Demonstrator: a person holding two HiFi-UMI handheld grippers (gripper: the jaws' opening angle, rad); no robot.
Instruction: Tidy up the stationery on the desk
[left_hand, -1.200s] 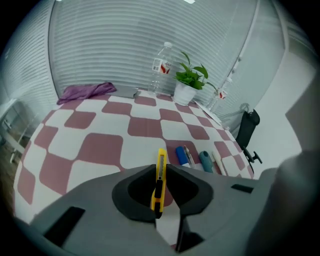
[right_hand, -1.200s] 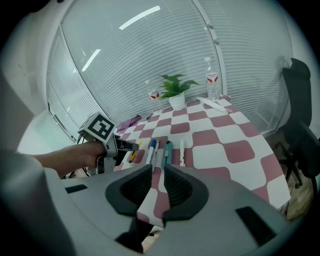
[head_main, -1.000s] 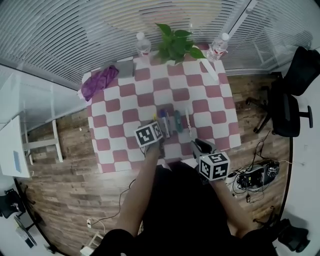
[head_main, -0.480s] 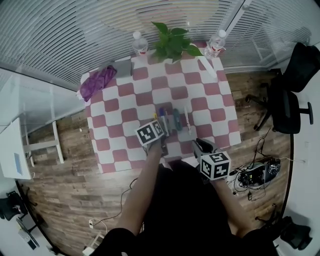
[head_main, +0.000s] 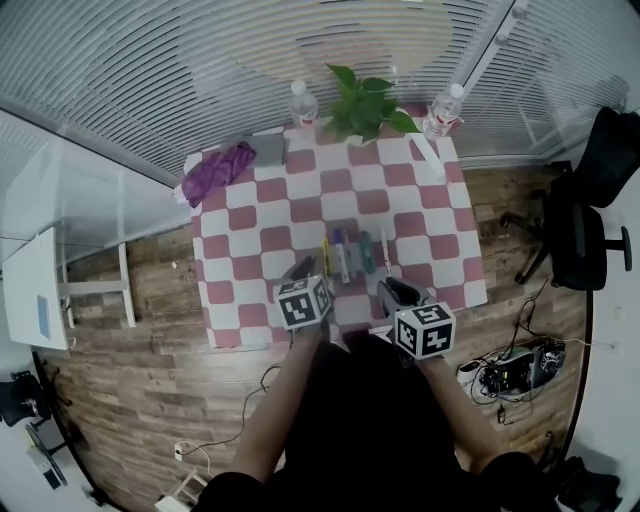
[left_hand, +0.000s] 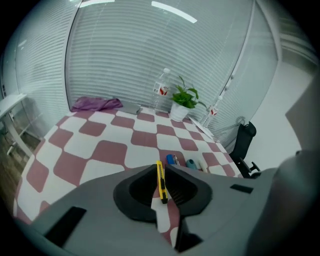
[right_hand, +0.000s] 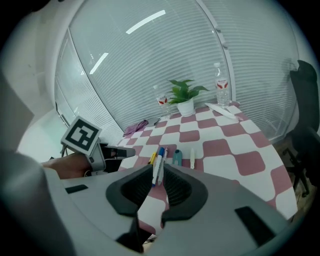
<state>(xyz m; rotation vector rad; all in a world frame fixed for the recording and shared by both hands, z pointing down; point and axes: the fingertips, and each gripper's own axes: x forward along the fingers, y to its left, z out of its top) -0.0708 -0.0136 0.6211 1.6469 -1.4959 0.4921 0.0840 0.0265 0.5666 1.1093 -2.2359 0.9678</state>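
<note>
Several stationery items lie side by side on the checked tablecloth (head_main: 300, 215): a yellow utility knife (head_main: 325, 255), a blue pen (head_main: 338, 246), a white marker (head_main: 346, 264), a teal item (head_main: 366, 252) and a white pen (head_main: 385, 252). My left gripper (head_main: 302, 266) hangs just short of the knife (left_hand: 160, 182). Its jaws have just been closing; a narrow gap remains, with nothing in it. My right gripper (head_main: 390, 289) is over the table's near edge with its jaws slightly apart and nothing between them. The pens (right_hand: 159, 154) show beyond the gap.
A potted plant (head_main: 365, 100) and two water bottles (head_main: 302, 100) (head_main: 444, 108) stand along the far edge. A purple cloth (head_main: 220, 168) and a grey item (head_main: 268, 148) lie at the far left corner. An office chair (head_main: 590, 215) stands on the right.
My left gripper has drawn back from the row toward the near edge and risen. The yellow knife stays on the cloth. The right gripper has shifted a little.
</note>
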